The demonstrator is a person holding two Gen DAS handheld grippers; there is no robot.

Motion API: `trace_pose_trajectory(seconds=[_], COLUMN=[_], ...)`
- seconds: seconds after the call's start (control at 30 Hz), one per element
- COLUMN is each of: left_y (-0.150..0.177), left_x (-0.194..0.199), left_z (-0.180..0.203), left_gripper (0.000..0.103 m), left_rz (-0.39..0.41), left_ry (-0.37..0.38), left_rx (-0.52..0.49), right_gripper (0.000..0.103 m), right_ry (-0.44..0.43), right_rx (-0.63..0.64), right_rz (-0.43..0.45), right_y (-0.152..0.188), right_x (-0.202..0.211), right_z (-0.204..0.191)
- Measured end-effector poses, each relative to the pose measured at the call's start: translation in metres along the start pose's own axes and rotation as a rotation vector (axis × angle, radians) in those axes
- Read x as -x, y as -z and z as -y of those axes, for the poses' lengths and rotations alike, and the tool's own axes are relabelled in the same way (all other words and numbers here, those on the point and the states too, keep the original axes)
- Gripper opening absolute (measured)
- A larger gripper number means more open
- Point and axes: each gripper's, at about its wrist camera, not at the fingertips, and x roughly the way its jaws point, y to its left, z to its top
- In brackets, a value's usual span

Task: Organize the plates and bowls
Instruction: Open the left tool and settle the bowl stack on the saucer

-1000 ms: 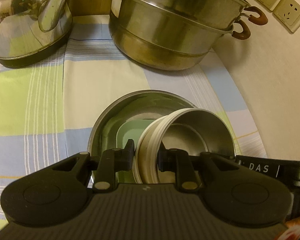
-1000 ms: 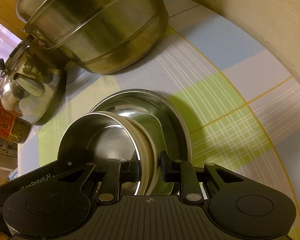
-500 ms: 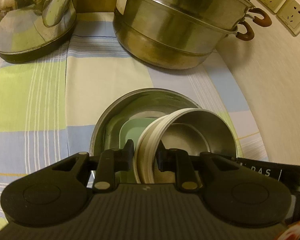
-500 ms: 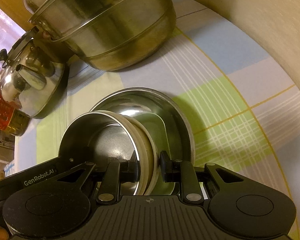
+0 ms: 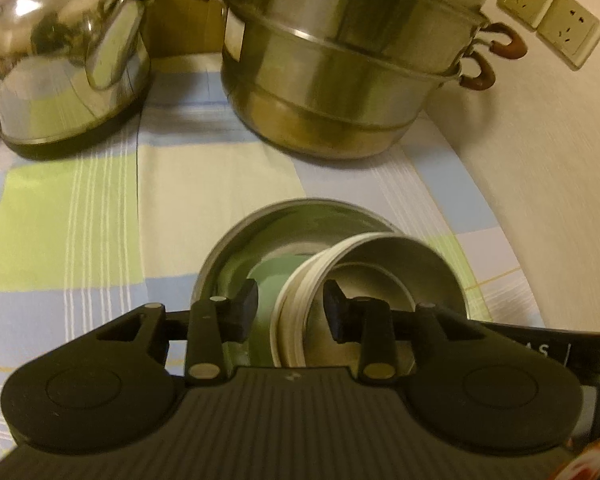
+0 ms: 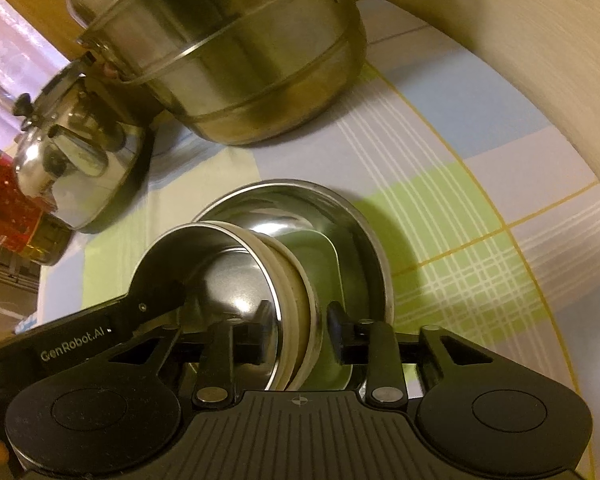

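A small steel bowl with a cream outer wall sits inside a large steel bowl, on a pale green square plate. My left gripper is open, its fingers straddling the small bowl's left rim with gaps on both sides. My right gripper is open too, its fingers astride the small bowl's right rim. The small bowl looks a little tilted.
A big steel steamer pot stands behind the bowls, a steel kettle to its left. The wall with two sockets is close on the right. A red package lies far left. A checked cloth covers the table.
Both grippers have opened and let go of the small bowl's rim. The bowl now rests in the large bowl. Both cameras have pulled back slightly.
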Motion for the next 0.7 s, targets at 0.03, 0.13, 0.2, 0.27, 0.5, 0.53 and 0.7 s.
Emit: trace_pose_trajectory(seconds=[0.03, 0.13, 0.2, 0.27, 0.5, 0.53, 0.7], left_y=[0.000, 0.001, 0.006, 0.012, 0.034, 0.037, 0.043], left_x=[0.004, 0.019, 0.028, 0.034, 0.036, 0.035, 0.030], left_z=[0.000, -0.001, -0.001, -0.001, 0.006, 0.006, 0.007], left_gripper=[0.032, 0.036, 0.036, 0.036, 0.036, 0.036, 0.024], left_rz=[0.010, 0.049, 0.065, 0.078, 0.068, 0.062, 0.047], left_ry=[0.002, 0.014, 0.022, 0.027, 0.015, 0.018, 0.017], left_rx=[-0.003, -0.010, -0.018, -0.028, -0.045, -0.042, -0.032], right_gripper=[0.037, 0.037, 0.037, 0.037, 0.037, 0.037, 0.026], right_ry=[-0.011, -0.047, -0.066, -0.078, -0.091, -0.092, -0.093], right_rx=[0.001, 0.017, 0.030, 0.043, 0.058, 0.054, 0.045], right_rz=[0.014, 0.055, 0.082, 0.098, 0.143, 0.146, 0.161], right_y=[0.001, 0.005, 0.010, 0.015, 0.032, 0.034, 0.039], right_x=[0.004, 0.015, 0.020, 0.024, 0.029, 0.029, 0.030], right_z=[0.001, 0.004, 0.005, 0.006, 0.005, 0.005, 0.008])
